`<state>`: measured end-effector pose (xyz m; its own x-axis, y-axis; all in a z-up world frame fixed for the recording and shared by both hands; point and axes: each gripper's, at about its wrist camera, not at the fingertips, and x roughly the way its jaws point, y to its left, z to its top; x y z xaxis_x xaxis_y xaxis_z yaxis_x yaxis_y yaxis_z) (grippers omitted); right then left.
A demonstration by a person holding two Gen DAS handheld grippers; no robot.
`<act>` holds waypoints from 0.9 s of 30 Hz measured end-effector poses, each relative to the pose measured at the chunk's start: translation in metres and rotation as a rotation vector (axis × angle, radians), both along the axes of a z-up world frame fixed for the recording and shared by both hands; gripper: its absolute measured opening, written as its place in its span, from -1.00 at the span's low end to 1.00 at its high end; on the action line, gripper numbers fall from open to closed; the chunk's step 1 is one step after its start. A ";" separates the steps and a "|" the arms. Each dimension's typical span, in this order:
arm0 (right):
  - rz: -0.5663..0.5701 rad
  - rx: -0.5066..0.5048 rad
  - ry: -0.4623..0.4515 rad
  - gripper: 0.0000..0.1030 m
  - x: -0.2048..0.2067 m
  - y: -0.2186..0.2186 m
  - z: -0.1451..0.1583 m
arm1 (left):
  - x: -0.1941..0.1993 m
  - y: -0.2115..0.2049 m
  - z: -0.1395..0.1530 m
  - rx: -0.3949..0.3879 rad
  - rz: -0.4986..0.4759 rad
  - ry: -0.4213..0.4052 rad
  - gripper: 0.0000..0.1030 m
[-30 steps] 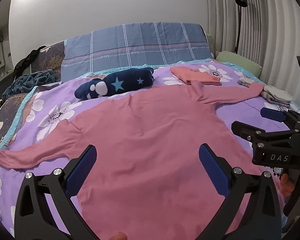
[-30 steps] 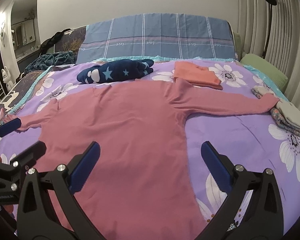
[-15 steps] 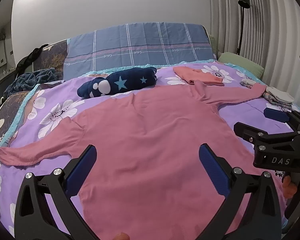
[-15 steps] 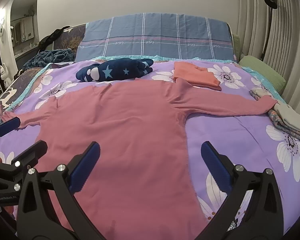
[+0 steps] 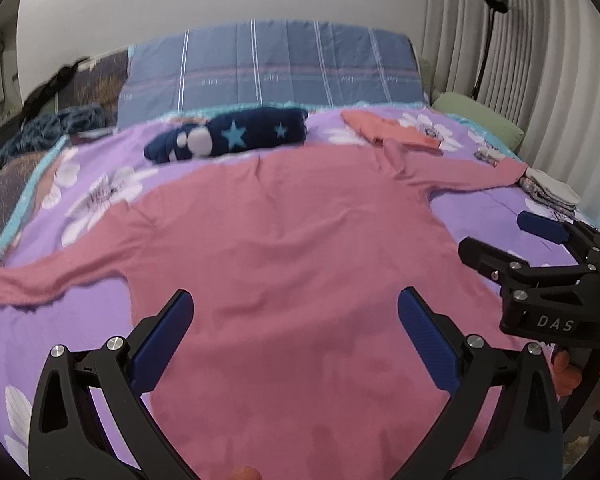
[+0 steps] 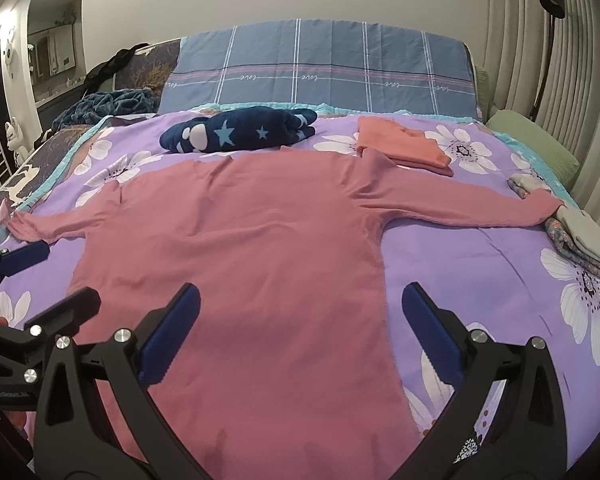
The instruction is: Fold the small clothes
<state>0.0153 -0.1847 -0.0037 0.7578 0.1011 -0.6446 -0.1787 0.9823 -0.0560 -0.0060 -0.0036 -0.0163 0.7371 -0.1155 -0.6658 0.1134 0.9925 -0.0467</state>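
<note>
Pink long-sleeved top point(image 6: 240, 248) spread flat mid-bed, sleeves out, unfolded: the folding appears about to begin. Left tongs point(image 5: 296, 340) and right tongs point(image 6: 300, 332) hover wide and empty over its hem. Next, likely a sleeve or side edge. Beyond its collar: navy starred bundle point(image 6: 236, 132), folded orange garment point(image 6: 400, 146); at its right cuff, a folded stack point(image 6: 584, 244). Bedspread point(image 6: 480, 256) beside the body lies free.

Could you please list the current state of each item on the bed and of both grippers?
Pink long-sleeved top: spread flat, sleeves out, unfolded.
Orange garment: folded.
Navy star garment: rolled up.
Small stack of clothes: folded, piled.
Left gripper: open, empty.
Right gripper: open, empty.
</note>
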 end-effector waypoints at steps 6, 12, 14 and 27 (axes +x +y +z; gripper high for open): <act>-0.001 -0.027 0.003 0.96 -0.001 0.002 -0.002 | 0.001 0.002 -0.010 0.001 0.024 0.053 0.97; -0.006 -0.042 0.009 0.96 0.001 0.002 -0.004 | 0.003 0.004 -0.013 0.005 0.032 0.072 0.97; -0.010 -0.043 0.012 0.96 0.001 0.002 -0.004 | 0.003 0.004 -0.013 0.007 0.031 0.073 0.97; 0.007 -0.028 -0.006 0.96 0.000 0.002 -0.005 | 0.006 0.004 -0.017 0.015 0.032 0.073 0.97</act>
